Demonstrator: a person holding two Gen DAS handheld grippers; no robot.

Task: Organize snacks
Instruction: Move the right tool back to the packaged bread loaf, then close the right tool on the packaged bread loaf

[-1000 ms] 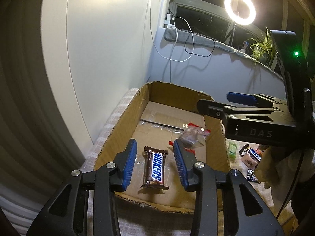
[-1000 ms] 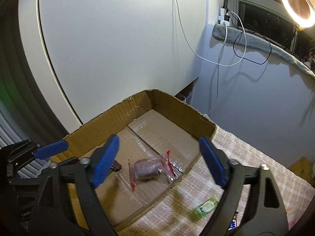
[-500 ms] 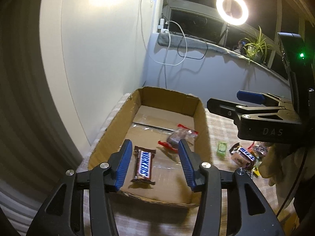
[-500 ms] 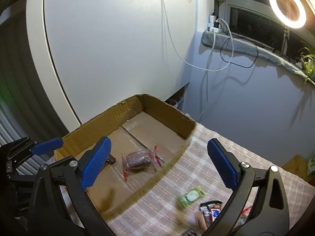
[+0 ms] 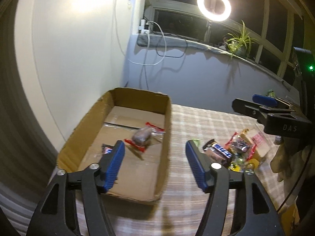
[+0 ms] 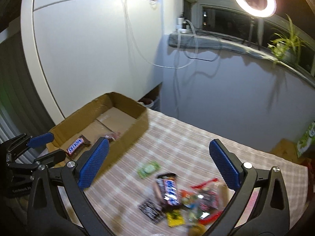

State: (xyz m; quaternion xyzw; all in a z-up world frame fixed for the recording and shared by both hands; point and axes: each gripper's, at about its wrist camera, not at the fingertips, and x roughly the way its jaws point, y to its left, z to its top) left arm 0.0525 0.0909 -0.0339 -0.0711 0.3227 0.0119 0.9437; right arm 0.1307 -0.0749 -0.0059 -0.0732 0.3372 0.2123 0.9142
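- The left gripper (image 5: 154, 162) has jaws that have just been opening; they stand wide with nothing between them, hanging over the right wall of the cardboard box (image 5: 167, 129).
- The right gripper (image 6: 159, 163) has jaws that have just been opening to their widest; nothing is held, and the checked tabletop (image 6: 187, 137) shows through the gap.
- Remaining work, by judgement: a loose snack pile (image 6: 183, 198) lies on the tabletop below and between the right jaws. The count is uncertain because of blur; roughly eight or more wrappers show, including one blue-labelled chocolate bar (image 6: 168, 189).
- One green packet (image 6: 148, 169) lies apart from the pile, between the right jaws and nearer the box.
- Done so far: two items lie inside the box. One Snickers bar (image 6: 75, 146) sits just behind the left-hand jaw of the left gripper.
- One clear red-edged pastry bag (image 5: 144, 136) lies beyond and between the left jaws.
- Progress estimate: early; most snacks are still outside the box.
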